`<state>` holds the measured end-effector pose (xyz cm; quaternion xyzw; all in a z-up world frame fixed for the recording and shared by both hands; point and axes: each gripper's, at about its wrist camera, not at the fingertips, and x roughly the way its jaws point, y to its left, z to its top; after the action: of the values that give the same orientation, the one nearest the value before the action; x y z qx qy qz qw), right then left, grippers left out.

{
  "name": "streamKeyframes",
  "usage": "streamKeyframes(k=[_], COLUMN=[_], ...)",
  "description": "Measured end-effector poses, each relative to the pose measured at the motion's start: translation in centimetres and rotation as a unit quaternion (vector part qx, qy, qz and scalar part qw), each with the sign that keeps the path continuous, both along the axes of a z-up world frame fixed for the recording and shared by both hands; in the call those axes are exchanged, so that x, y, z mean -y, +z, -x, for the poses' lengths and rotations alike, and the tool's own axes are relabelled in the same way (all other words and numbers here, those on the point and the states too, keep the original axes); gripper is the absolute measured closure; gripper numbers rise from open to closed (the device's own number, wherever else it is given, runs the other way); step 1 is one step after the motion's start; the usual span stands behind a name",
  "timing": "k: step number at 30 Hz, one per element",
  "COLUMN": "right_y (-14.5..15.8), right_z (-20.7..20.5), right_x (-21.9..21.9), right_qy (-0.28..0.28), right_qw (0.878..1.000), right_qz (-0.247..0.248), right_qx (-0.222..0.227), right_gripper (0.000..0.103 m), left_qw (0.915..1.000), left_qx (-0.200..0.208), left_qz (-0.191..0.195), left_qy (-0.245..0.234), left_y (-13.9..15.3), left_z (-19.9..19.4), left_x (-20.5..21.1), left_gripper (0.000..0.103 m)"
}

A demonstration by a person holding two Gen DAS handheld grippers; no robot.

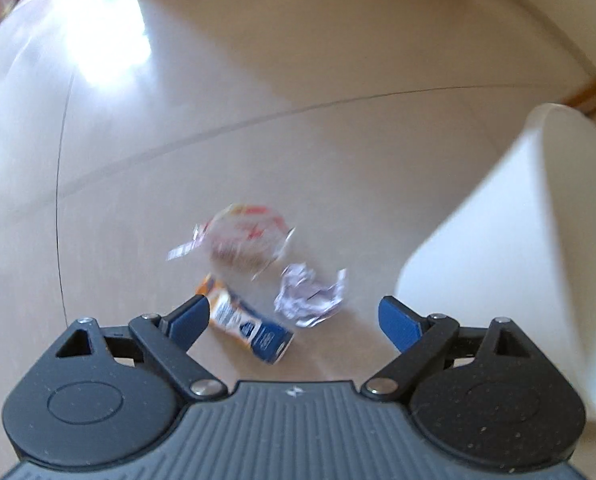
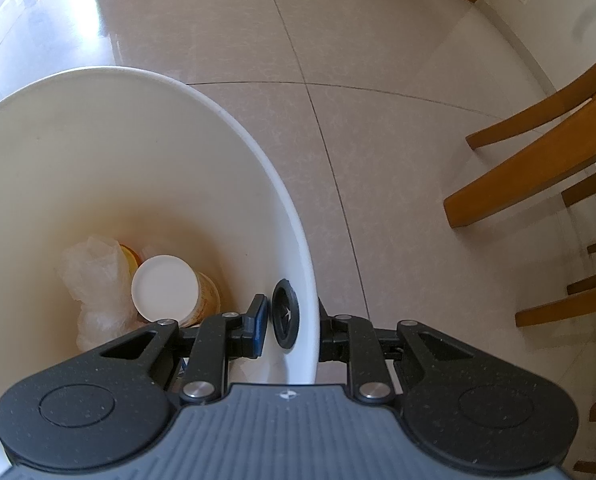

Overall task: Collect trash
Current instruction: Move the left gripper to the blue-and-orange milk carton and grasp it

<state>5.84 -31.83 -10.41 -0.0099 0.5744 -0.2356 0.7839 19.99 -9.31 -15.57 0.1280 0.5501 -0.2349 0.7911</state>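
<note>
My left gripper (image 1: pixel 293 316) hangs with fingers apart over the small carton (image 1: pixel 246 320) on the floor, crumpled foil (image 1: pixel 310 300) at two o'clock. My right gripper (image 2: pixel 287 328) clamps the white bin (image 2: pixel 233 128) rim. Closing off-centre may pinch only foil, or the bin may tip.

Three bits of trash lay on the floor: one clear wrapper (image 1: pixel 243 240), one crumpled paper (image 1: pixel 310 300) and one small box (image 1: pixel 245 326). One white bin (image 2: pixel 302 248) held one cup (image 2: pixel 173 290) and one plastic bag (image 2: pixel 93 284).
</note>
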Motion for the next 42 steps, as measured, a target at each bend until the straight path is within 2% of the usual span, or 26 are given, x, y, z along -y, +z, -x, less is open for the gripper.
streamKeyframes(k=[5, 10, 15, 21, 26, 31, 33, 35, 42], right_y=[-0.1, -0.2, -0.3, -0.5, -0.3, -0.5, -0.5, -0.5, -0.3], right_z=[0.0, 0.1, 0.1, -0.4, -0.6, -0.3, -0.3, -0.2, -0.1], right_x=[0.0, -0.3, -0.3, -0.2, 0.0, -0.1, -0.2, -0.3, -0.1], right_qy=[-0.005, 0.001, -0.002, 0.000, -0.003, -0.005, -0.003, -0.006, -0.008], right_qw=[1.000, 1.000, 1.000, 1.000, 1.000, 1.000, 1.000, 1.000, 1.000], right_qz=[-0.002, 0.002, 0.000, 0.000, 0.000, 0.003, 0.005, 0.005, 0.001], right_qx=[0.000, 0.000, -0.002, -0.011, -0.008, -0.007, -0.005, -0.003, 0.000], right_gripper=[0.078, 0.078, 0.078, 0.078, 0.078, 0.078, 0.078, 0.078, 0.078], left_qw=[0.9951, 0.9840, 0.9780, 0.9777, 0.9820, 0.9866, 0.9879, 0.9897, 0.9927], left_qx=[-0.024, -0.045, -0.047, -0.047, -0.047, -0.026, -0.016, -0.009, 0.002], left_qz=[-0.005, -0.008, -0.028, -0.045, -0.055, -0.078, -0.081, -0.075, -0.069], left_qy=[0.096, 0.172, 0.201, 0.200, 0.175, 0.141, 0.131, 0.122, 0.099], left_y=[-5.0, -10.0, -13.8, -16.0, -16.4, -16.4, -16.3, -16.1, -16.5], left_z=[-1.7, -3.2, -3.4, -3.1, -2.5, -1.9, -1.9, -2.0, -3.1], left_x=[-1.5, -2.8, -2.9, -3.3, -4.3, -5.8, -6.1, -6.1, -3.7], left_gripper=[0.012, 0.012, 0.012, 0.012, 0.011, 0.012, 0.016, 0.025, 0.038])
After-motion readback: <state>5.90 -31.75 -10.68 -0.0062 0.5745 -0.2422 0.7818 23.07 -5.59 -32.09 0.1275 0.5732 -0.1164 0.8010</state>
